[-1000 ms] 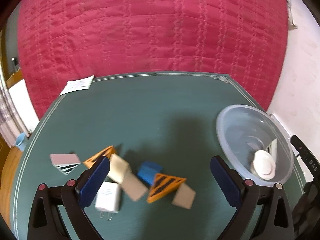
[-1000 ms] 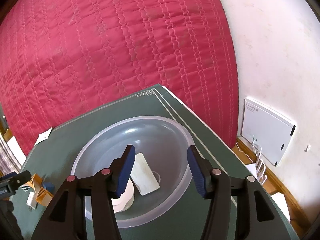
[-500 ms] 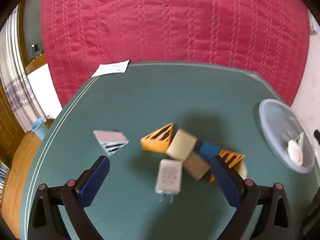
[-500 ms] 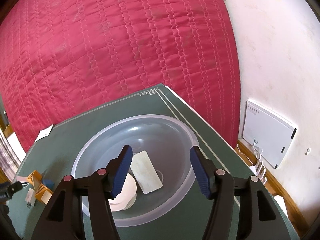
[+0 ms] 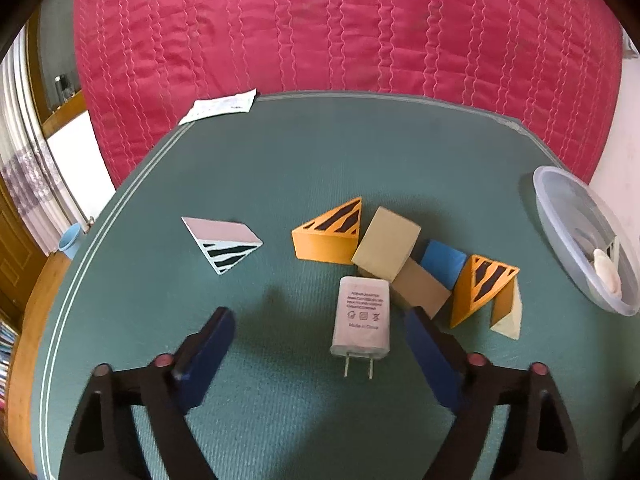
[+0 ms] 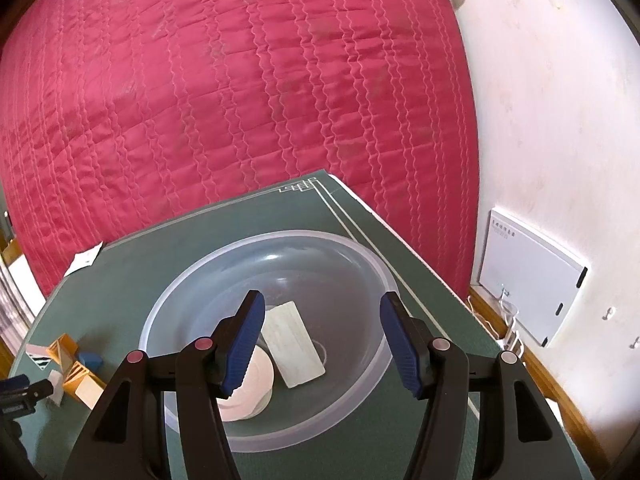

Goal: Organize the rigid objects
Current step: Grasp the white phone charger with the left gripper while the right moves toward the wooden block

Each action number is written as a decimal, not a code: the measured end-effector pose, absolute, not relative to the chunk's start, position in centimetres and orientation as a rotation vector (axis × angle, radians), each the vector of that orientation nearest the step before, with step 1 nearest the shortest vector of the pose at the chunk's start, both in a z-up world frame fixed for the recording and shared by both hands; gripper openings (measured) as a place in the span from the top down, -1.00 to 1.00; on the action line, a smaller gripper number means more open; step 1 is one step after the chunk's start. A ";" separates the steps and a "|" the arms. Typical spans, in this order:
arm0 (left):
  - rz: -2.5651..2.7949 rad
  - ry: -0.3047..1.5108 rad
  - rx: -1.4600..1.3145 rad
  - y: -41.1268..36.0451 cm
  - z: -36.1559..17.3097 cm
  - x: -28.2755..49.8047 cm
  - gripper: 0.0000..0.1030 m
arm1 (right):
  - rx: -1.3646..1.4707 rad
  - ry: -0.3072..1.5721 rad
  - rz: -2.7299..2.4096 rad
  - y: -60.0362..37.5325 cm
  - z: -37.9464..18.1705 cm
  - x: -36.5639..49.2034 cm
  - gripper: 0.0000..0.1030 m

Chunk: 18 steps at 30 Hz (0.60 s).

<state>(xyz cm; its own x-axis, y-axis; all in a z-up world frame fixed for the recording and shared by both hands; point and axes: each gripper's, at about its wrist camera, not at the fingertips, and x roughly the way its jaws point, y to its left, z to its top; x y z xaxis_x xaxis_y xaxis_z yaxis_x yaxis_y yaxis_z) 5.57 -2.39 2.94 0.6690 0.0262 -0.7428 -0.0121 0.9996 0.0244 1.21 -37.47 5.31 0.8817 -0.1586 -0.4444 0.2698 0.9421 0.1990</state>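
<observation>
In the left wrist view my left gripper [image 5: 318, 330] is open above the green table, with a white plug charger [image 5: 362, 316] lying between its fingers, untouched. Beyond it lie two orange striped wedges [image 5: 330, 232] [image 5: 482, 288], beige blocks [image 5: 386, 242], a blue block [image 5: 444, 262] and a pink striped wedge [image 5: 224, 242]. A clear plastic bowl [image 5: 560, 216] stands at the right. In the right wrist view my right gripper [image 6: 322, 334] is open and empty above that bowl [image 6: 360, 256], which holds a white round piece [image 6: 252, 384] and a flat white card [image 6: 294, 342].
A paper slip [image 5: 218, 106] lies at the table's far left corner. A red quilted bed [image 5: 340, 24] borders the table's far side. A white wall panel [image 6: 528, 276] and cables sit low on the wall at the right. The block pile shows at the left in the right wrist view [image 6: 66, 364].
My left gripper has swung left and come closer to the table, so the charger now lies between its fingers. My right gripper has stayed over the bowl, nearly still.
</observation>
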 end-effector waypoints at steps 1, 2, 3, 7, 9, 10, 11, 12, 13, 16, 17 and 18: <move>0.019 0.846 0.016 -2.3 2.7 5.7 -0.56 | 0.255 0.440 -0.221 -37.4 5.4 1.2 -0.19; 0.012 0.854 0.012 -2.2 2.5 5.9 -0.54 | 0.251 0.440 -0.217 -37.1 5.5 1.0 -0.19; 0.009 0.857 0.012 -2.1 2.3 5.9 -0.52 | 0.240 0.439 -0.203 -36.7 5.7 0.6 -0.19; -0.012 0.869 0.019 -2.3 1.9 6.0 -0.50 | 0.240 0.458 -0.122 -35.2 6.1 -0.3 -0.19; -0.027 0.872 0.024 -2.5 1.7 6.0 -0.50 | 0.239 0.476 -0.068 -34.2 6.3 -0.5 -0.19; -0.031 0.874 0.026 -2.6 1.7 6.1 -0.46 | 0.235 0.480 -0.048 -33.6 6.3 -0.6 -0.19; -0.037 0.878 0.028 -2.7 1.6 6.1 -0.43 | 0.225 0.485 -0.015 -32.6 6.5 -0.7 -0.19; -0.045 0.885 0.030 -2.8 1.5 6.1 -0.37 | 0.218 0.489 0.013 -31.9 6.7 -0.7 -0.19; -0.048 0.880 0.031 -2.8 1.5 6.2 -0.33 | 0.212 0.493 0.044 -31.1 6.8 -0.8 -0.19; -0.062 0.875 0.030 -2.9 1.6 6.2 -0.08 | 0.199 0.515 0.144 -28.8 6.7 -1.0 -0.19; -0.064 0.872 0.027 -2.9 1.6 6.2 -0.03 | 0.196 0.523 0.164 -28.2 6.5 -0.9 -0.19; -0.070 0.869 0.020 -2.7 1.7 6.2 0.09 | 0.185 0.539 0.201 -27.1 6.3 -0.9 -0.19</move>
<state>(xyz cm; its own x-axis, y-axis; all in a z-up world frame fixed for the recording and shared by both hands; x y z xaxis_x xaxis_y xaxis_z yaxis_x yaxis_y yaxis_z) 6.16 -2.73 1.66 0.6434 -0.0536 -0.7636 0.0700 0.9975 -0.0110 -0.87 -27.10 6.30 0.8398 0.2371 -0.4884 -0.1403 0.9638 0.2266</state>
